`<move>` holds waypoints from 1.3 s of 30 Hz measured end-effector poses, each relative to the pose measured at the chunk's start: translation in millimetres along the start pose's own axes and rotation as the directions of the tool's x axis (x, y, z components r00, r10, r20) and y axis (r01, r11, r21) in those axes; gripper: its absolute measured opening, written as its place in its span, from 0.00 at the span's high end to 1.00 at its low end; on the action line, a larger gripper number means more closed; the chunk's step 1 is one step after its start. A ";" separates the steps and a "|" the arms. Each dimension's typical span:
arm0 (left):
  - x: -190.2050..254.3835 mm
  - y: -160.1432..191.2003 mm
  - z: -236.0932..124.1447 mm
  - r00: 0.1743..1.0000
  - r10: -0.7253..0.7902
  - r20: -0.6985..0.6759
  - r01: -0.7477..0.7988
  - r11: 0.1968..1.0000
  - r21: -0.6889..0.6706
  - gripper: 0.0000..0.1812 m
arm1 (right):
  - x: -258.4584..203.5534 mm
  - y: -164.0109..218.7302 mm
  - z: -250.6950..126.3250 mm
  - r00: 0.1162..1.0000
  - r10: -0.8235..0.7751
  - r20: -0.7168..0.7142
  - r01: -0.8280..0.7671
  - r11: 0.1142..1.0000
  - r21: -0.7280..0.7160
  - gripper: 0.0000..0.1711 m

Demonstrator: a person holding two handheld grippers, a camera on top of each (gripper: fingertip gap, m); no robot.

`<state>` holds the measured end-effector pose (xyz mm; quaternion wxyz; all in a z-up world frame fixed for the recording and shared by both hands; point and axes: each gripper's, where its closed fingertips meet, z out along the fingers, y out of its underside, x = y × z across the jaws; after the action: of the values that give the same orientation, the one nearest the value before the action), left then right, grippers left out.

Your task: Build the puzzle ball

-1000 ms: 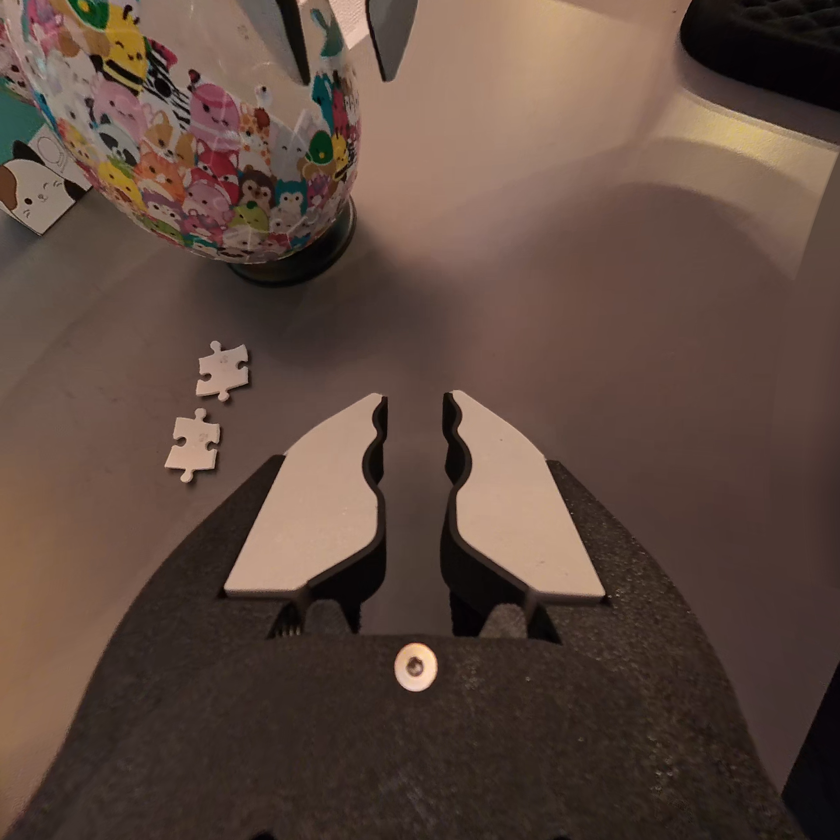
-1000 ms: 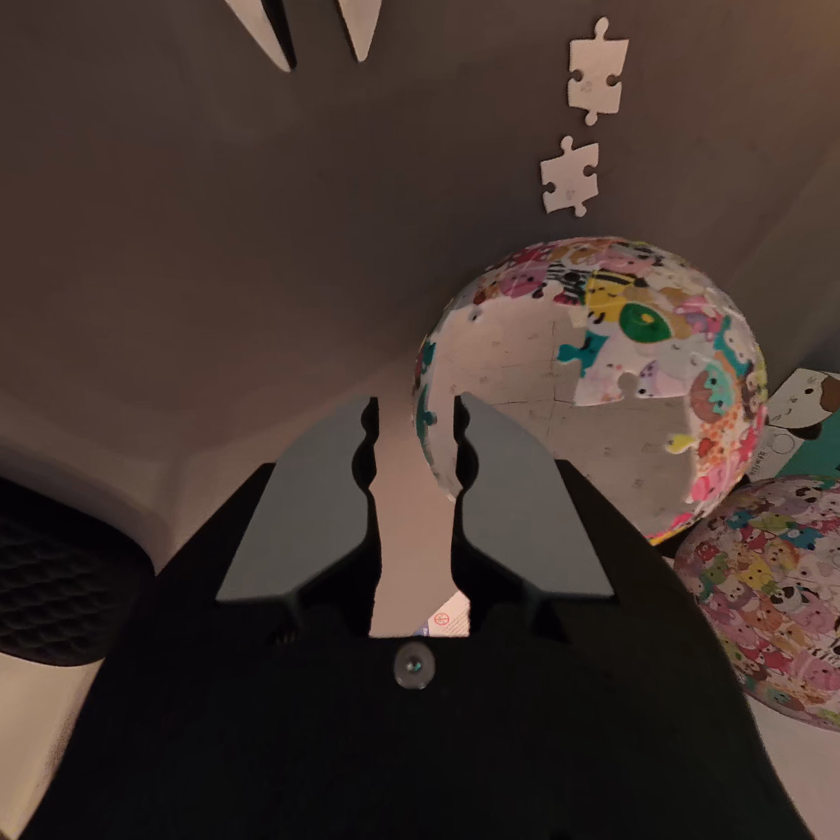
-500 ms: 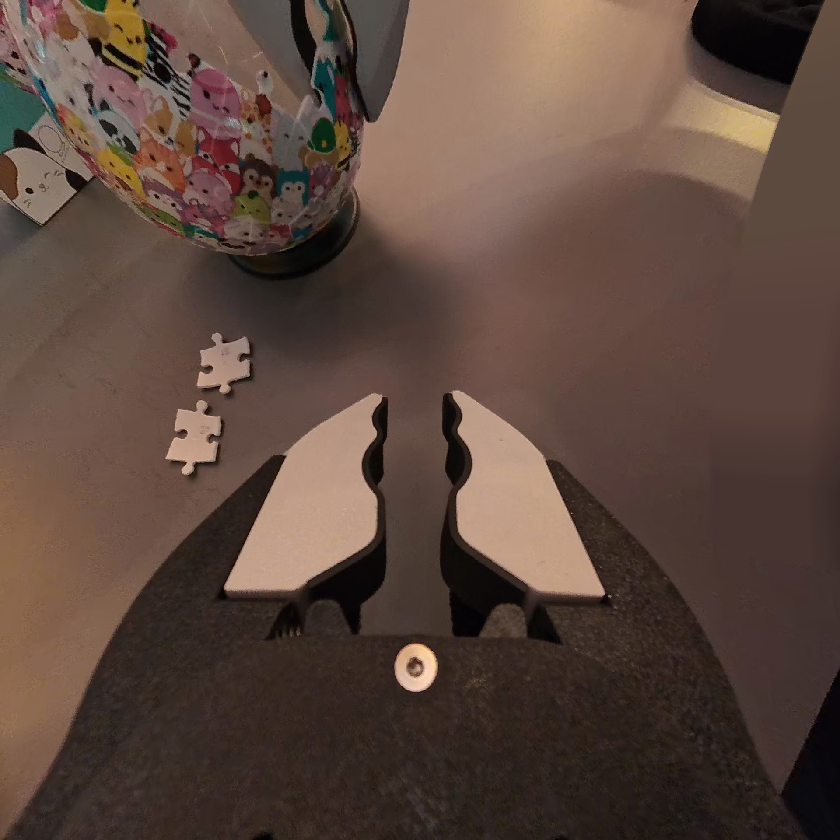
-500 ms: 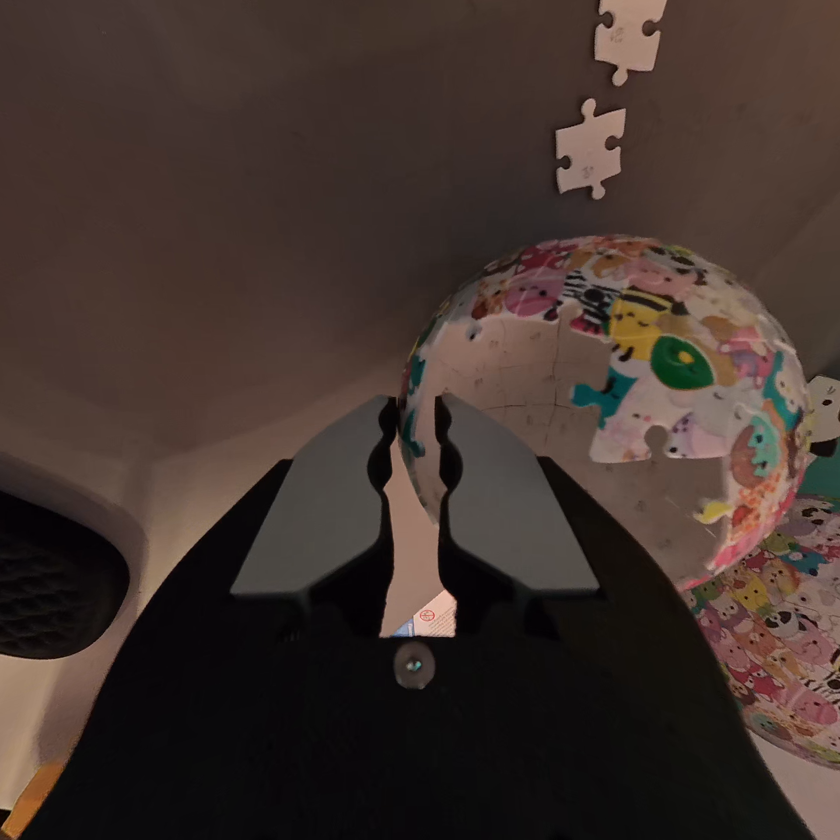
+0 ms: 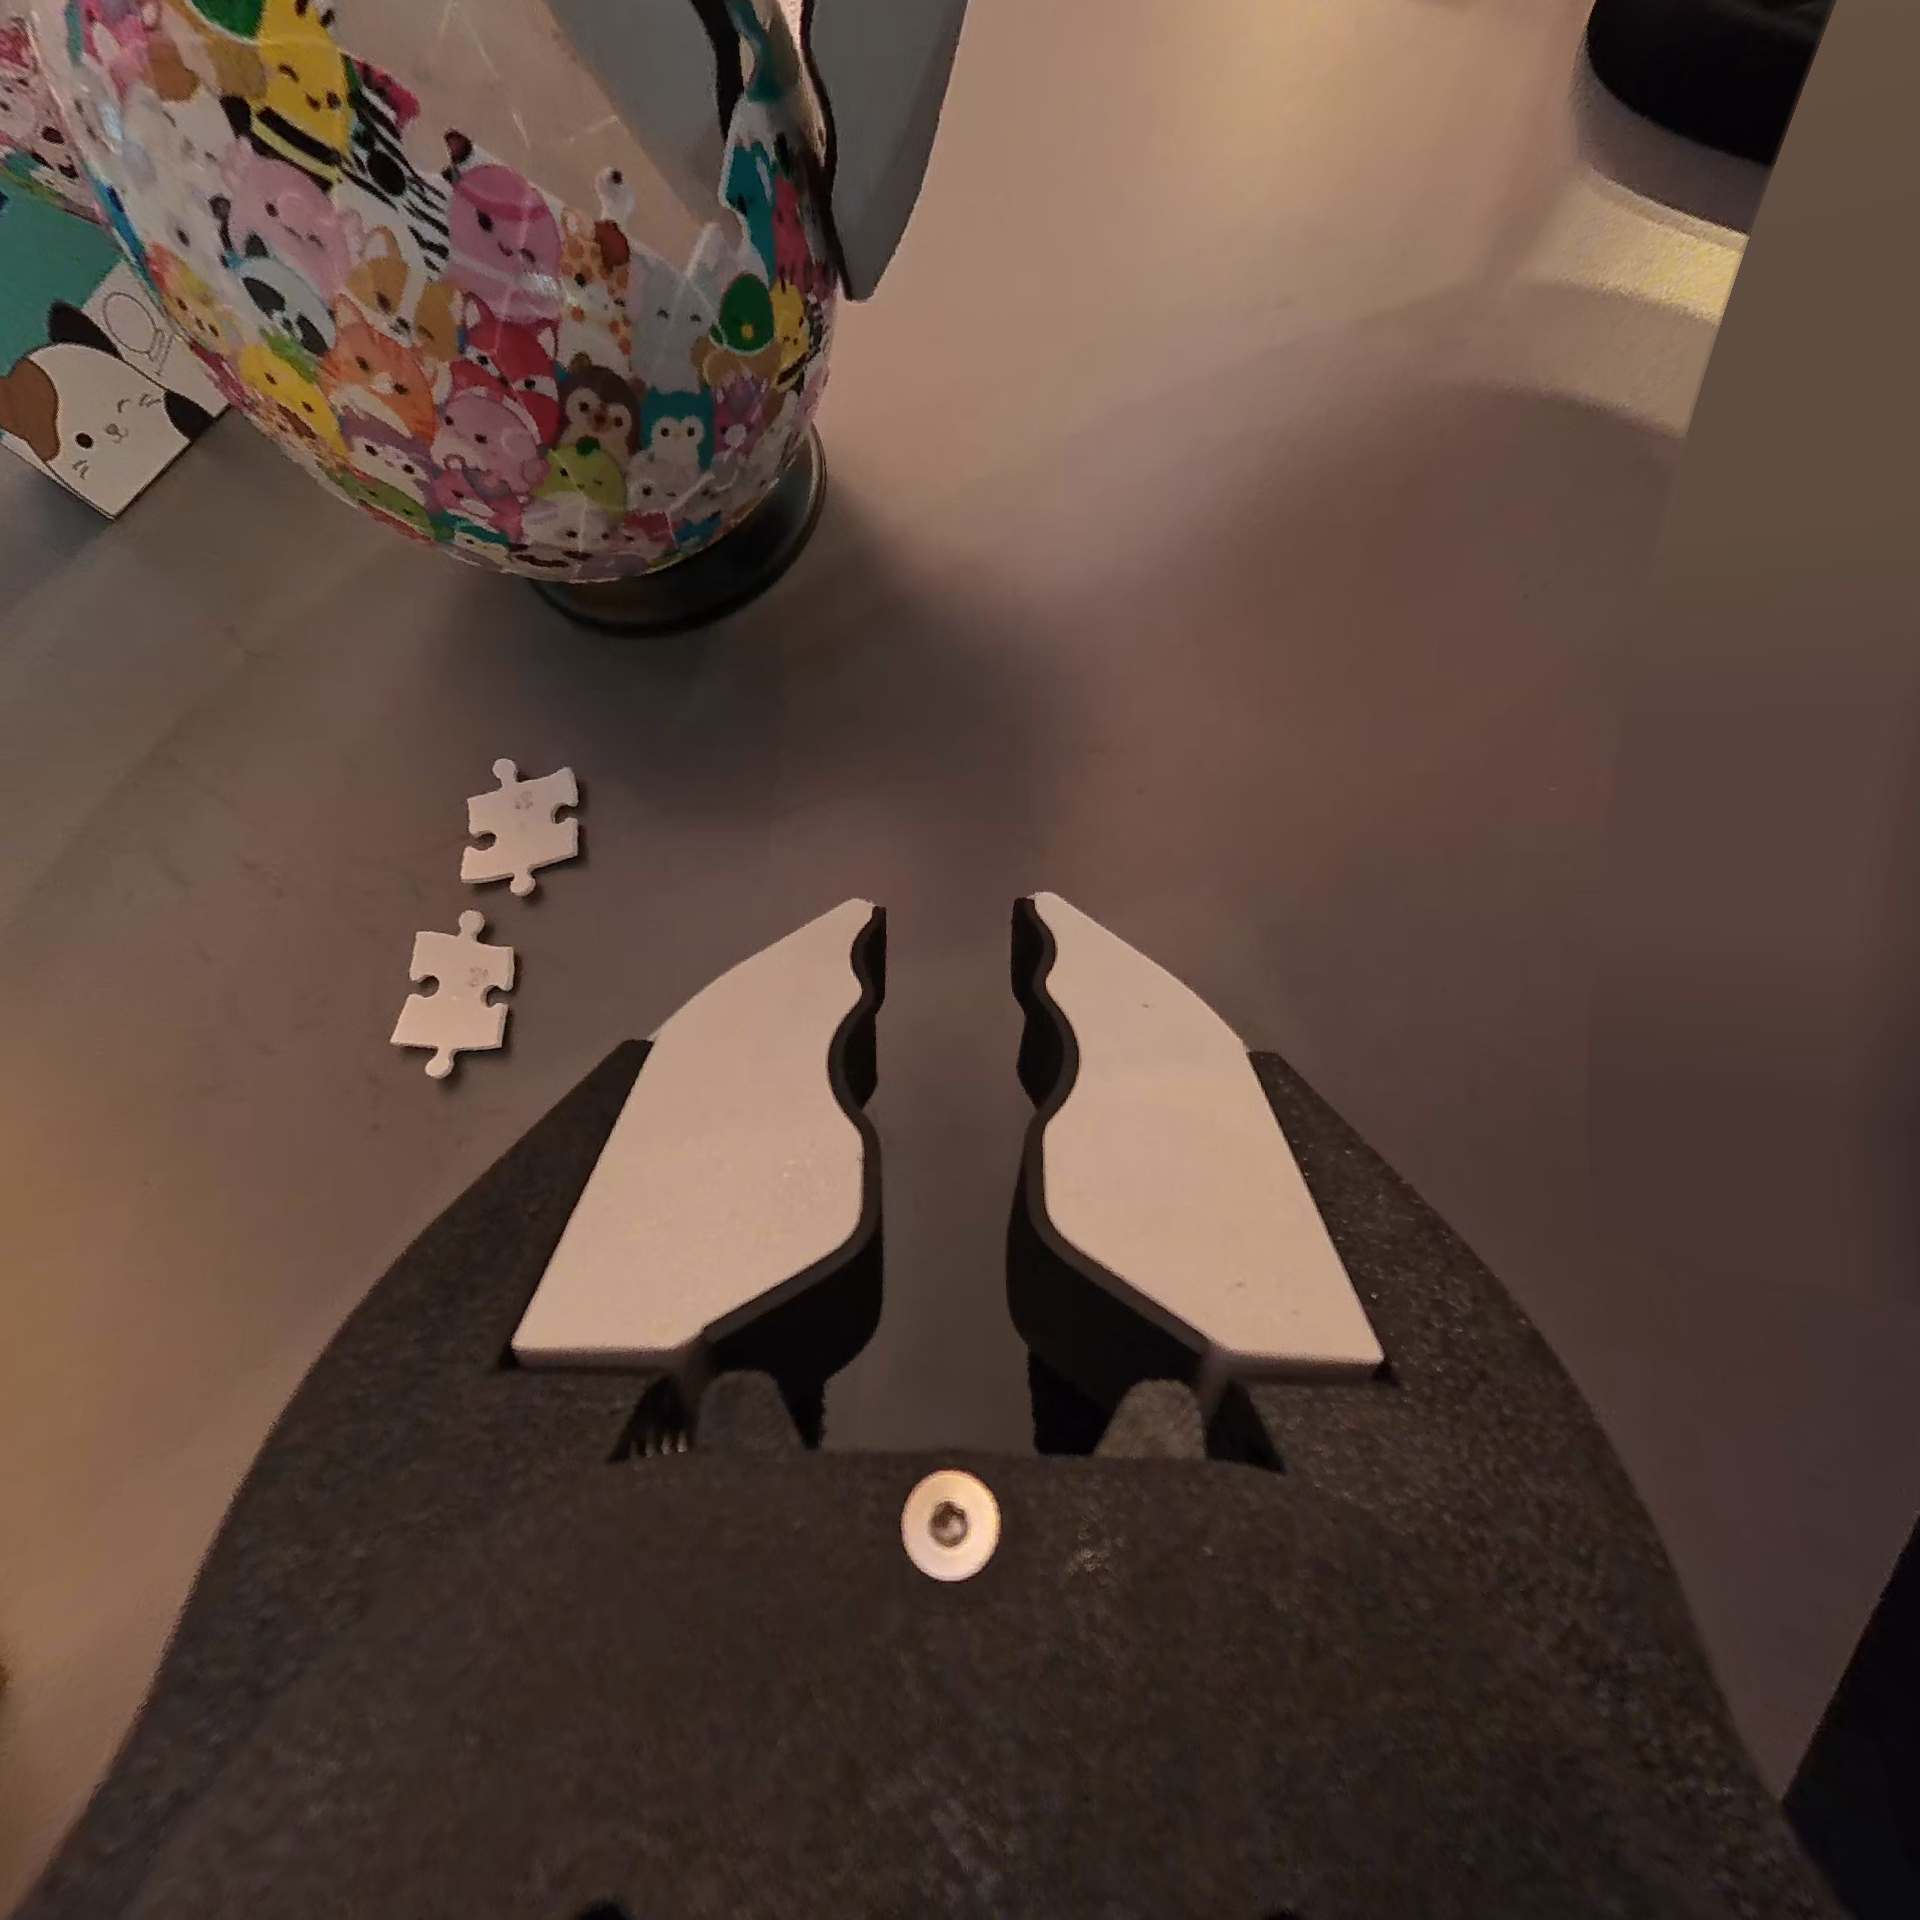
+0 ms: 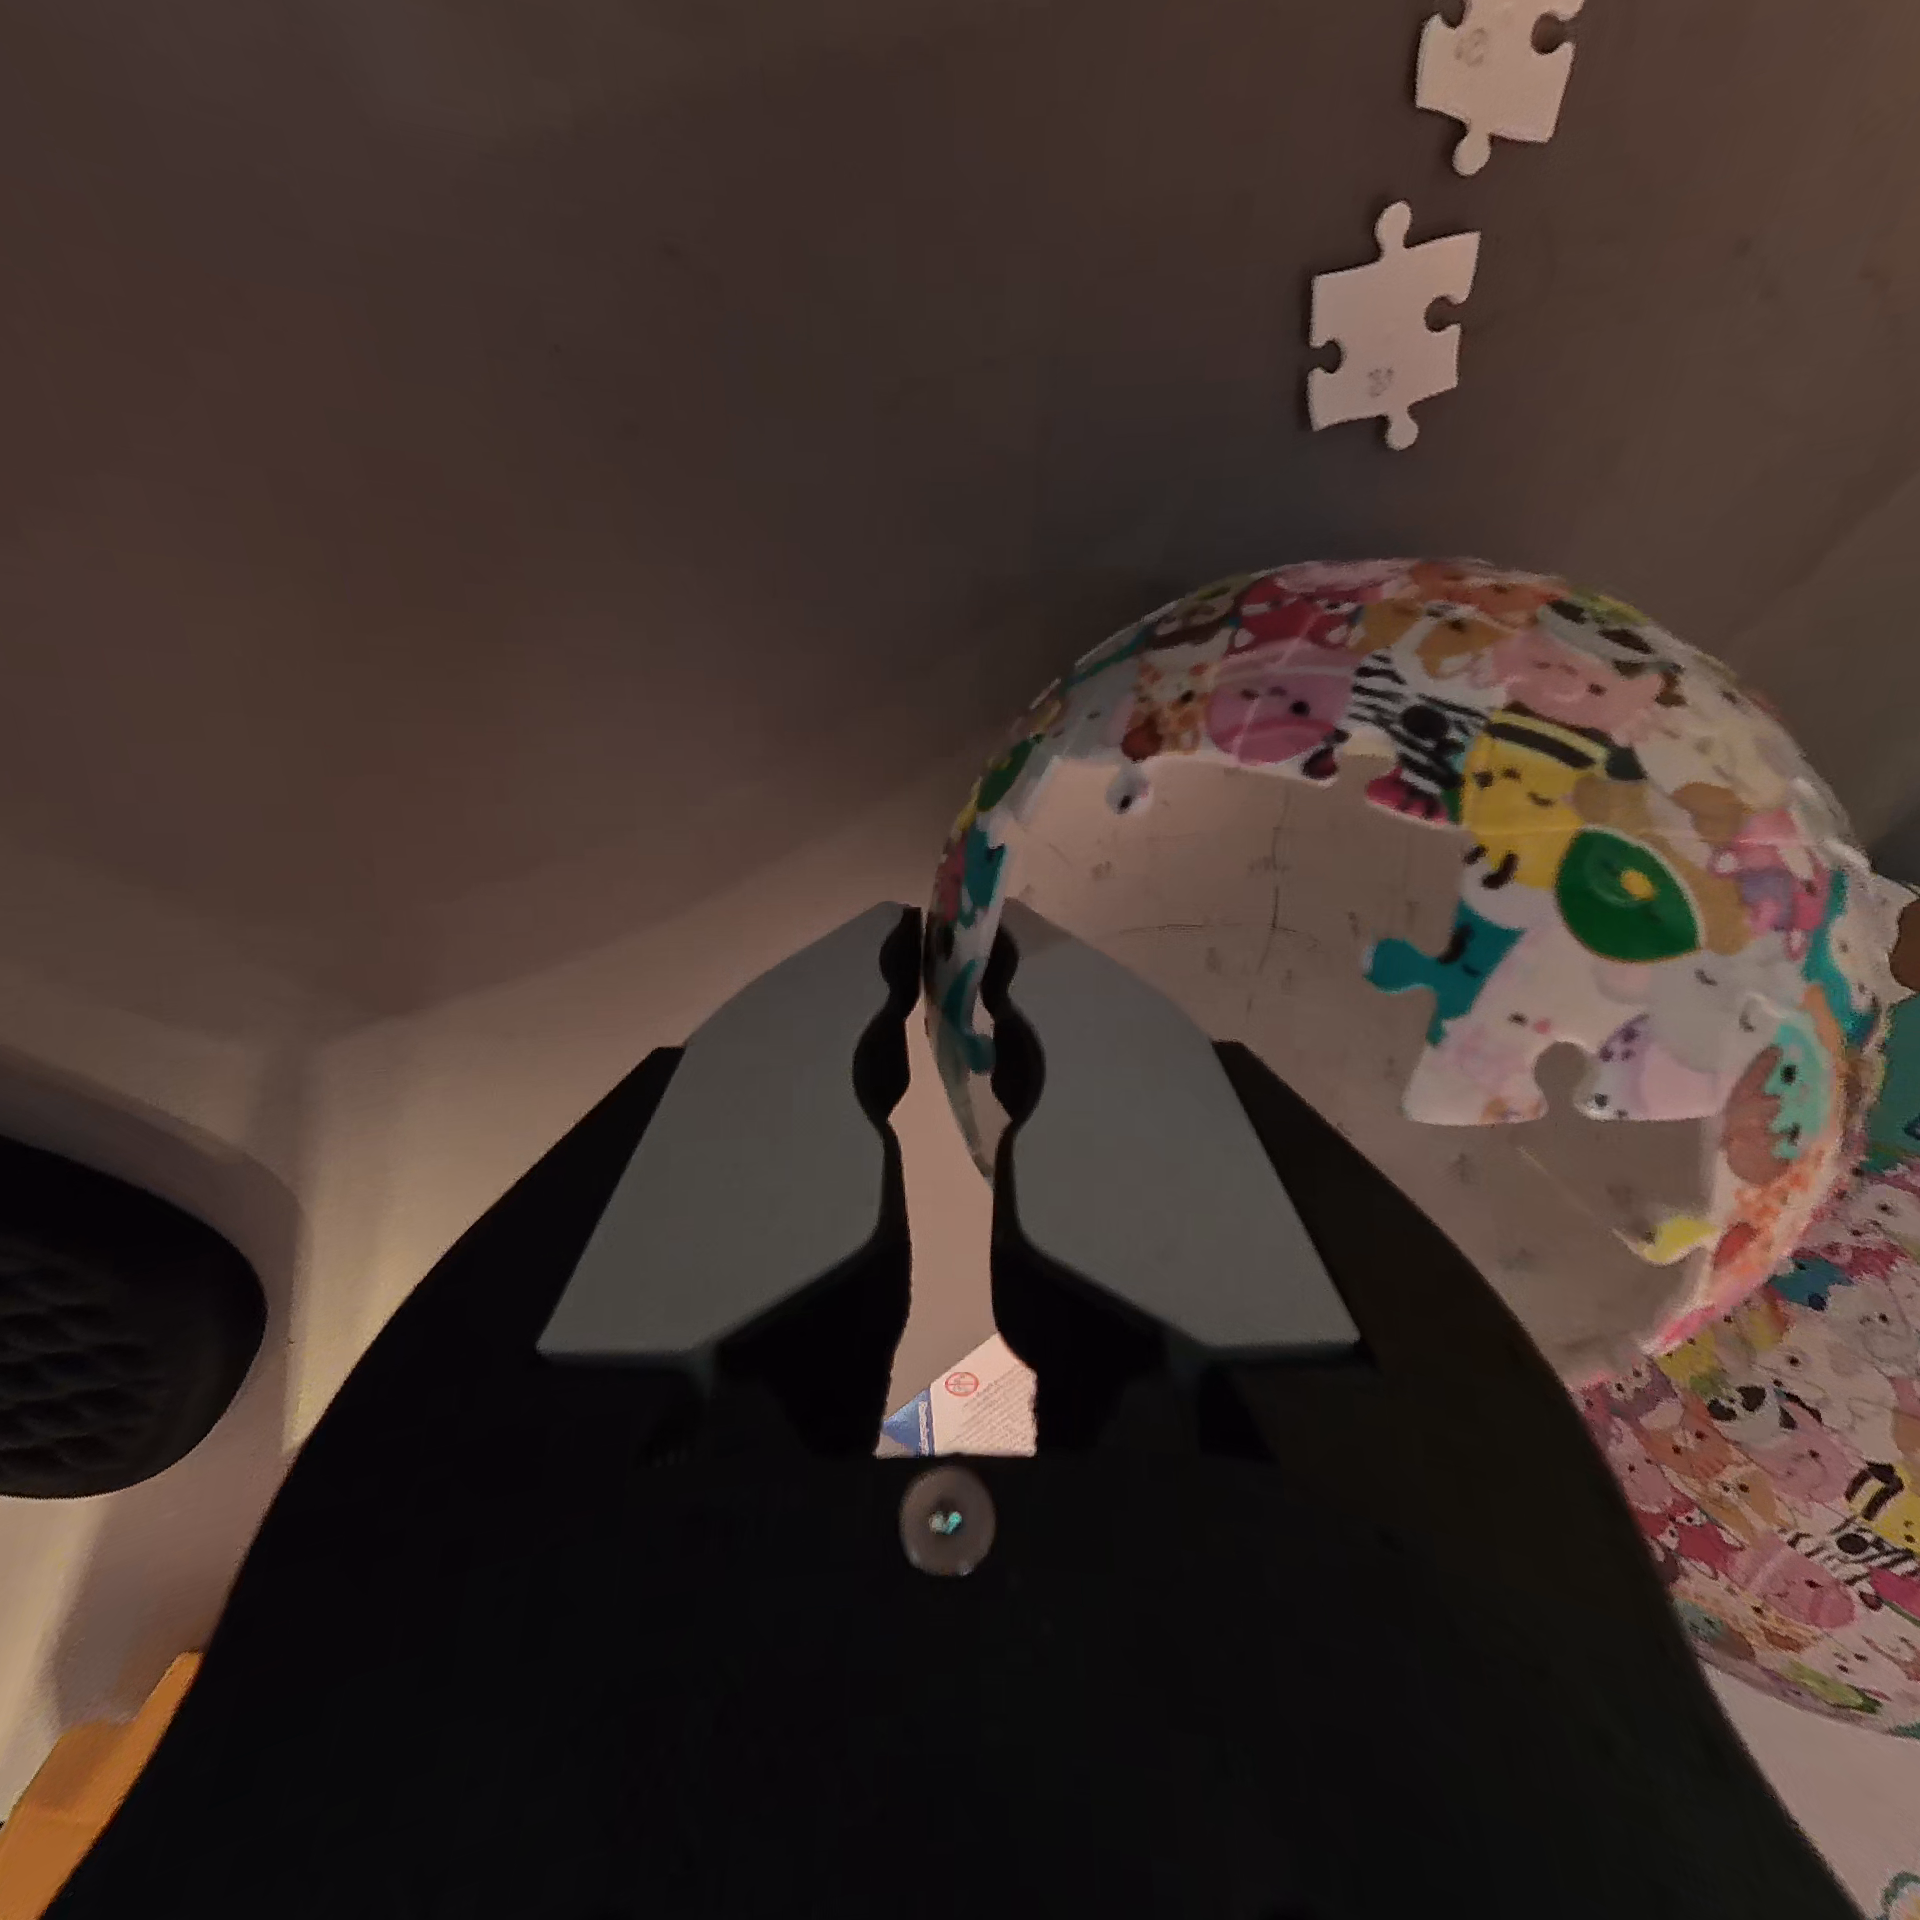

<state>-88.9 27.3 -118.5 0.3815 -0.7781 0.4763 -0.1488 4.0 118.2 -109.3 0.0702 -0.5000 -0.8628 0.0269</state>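
The puzzle ball [image 5: 468, 343], a colourful partly built shell, sits on a dark round stand [image 5: 696, 592] at the top left of the left wrist view. Its top is open and shows the white inside [image 6: 1247, 914]. My right gripper [image 6: 961, 930] is shut on the ball's open rim, one finger inside the shell and one outside; it also shows in the left wrist view [image 5: 790, 114]. Two loose pieces lie white side up on the grey table [image 5: 520, 826] [image 5: 454, 992]; they also show in the right wrist view [image 6: 1387, 327] [image 6: 1496, 73]. My left gripper [image 5: 948, 914] is open and empty, just right of the pieces.
The puzzle box [image 5: 94, 416] stands left of the ball, and its colourful printed side [image 6: 1808, 1507] shows beside the ball. A black padded object [image 6: 104, 1320] lies beyond a raised table edge [image 5: 1621, 260]. A pale upright panel [image 5: 1818, 727] stands at the right. My hands' fingertips stand some 15 centimeters from each other.
My right gripper has moved onto the ball's open rim and closed on it. My left gripper has stayed open and nearly still.
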 end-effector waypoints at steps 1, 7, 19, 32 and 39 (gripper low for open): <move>-0.2 -0.2 -0.1 1.000 -0.002 -0.001 0.002 1.000 0.002 0.87 | 0.6 0.3 0.3 1.000 0.001 -0.004 -0.001 1.000 -0.004 0.93; -1.3 0.9 0.5 1.000 0.000 -0.002 0.000 1.000 -0.002 0.87 | -2.3 0.9 1.2 1.000 -0.009 0.005 0.009 1.000 -0.009 0.96; 1.1 3.0 3.7 1.000 0.006 -0.015 -0.006 1.000 -0.022 0.87 | 0.2 2.0 -2.2 0.999 0.028 0.020 -0.028 1.000 0.007 0.86; 1.4 3.3 4.9 1.000 0.009 -0.013 -0.009 1.000 -0.026 0.87 | -2.3 -5.7 -20.9 0.998 0.009 0.059 -0.015 0.995 0.095 0.93; -0.6 4.5 4.0 1.000 0.000 -0.010 -0.001 1.000 -0.021 0.87 | -2.8 -5.6 -17.9 0.990 0.064 0.123 -0.073 0.995 0.073 0.96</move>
<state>-89.6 28.4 -124.4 0.3712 -0.7812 0.4798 -0.1475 3.2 112.5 -91.2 0.0363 -0.5238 -0.8460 0.0928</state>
